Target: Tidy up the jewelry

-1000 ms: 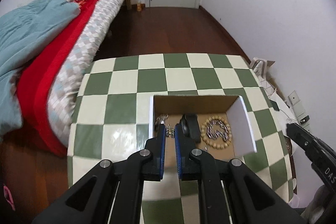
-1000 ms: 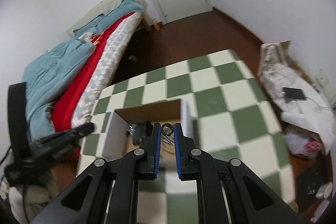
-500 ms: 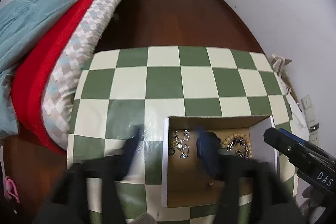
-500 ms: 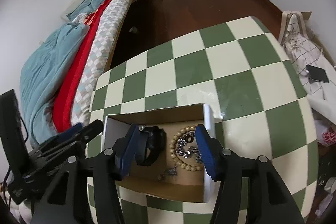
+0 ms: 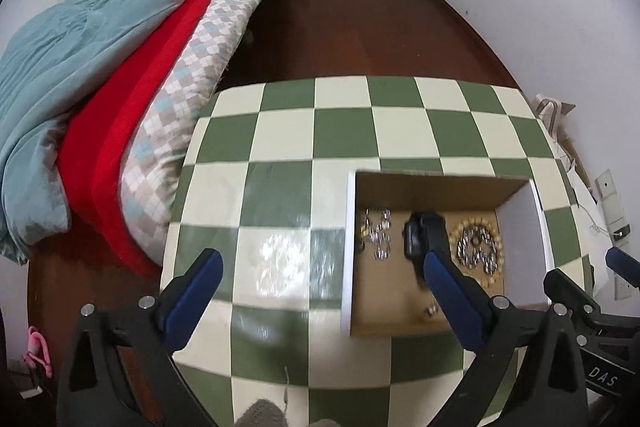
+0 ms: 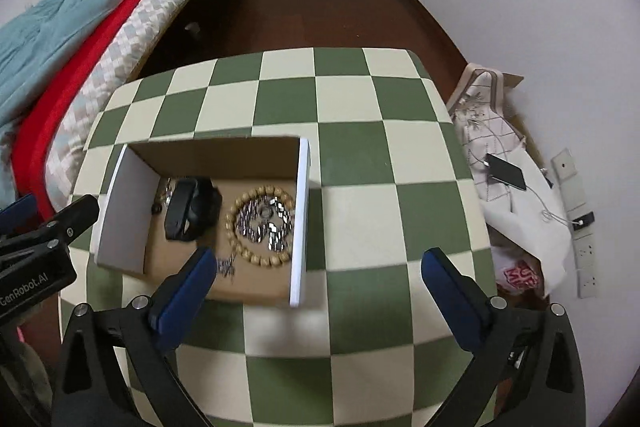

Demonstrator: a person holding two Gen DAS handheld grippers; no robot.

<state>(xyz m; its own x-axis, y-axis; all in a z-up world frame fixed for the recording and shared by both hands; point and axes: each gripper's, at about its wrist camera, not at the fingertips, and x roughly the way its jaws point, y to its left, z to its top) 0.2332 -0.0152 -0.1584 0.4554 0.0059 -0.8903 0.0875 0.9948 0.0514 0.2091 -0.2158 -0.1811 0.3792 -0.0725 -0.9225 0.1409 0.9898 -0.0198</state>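
On the checkered table [image 6: 360,99] sits the cardboard box [image 6: 302,203] with a bead bracelet [image 6: 256,227], silver chain [image 6: 264,223] and black watch [image 6: 190,209] inside. Left gripper [image 5: 320,275] and right gripper [image 6: 316,269] are both spread wide, empty. Right view reads "GenRobot.AI", left reads "DAS" — only the right shows the phone [image 6: 506,177].

Both tongs, left [image 5: 320,269] and right [image 6: 316,267], now spread wide and empty, back from the box [image 6: 298,227].
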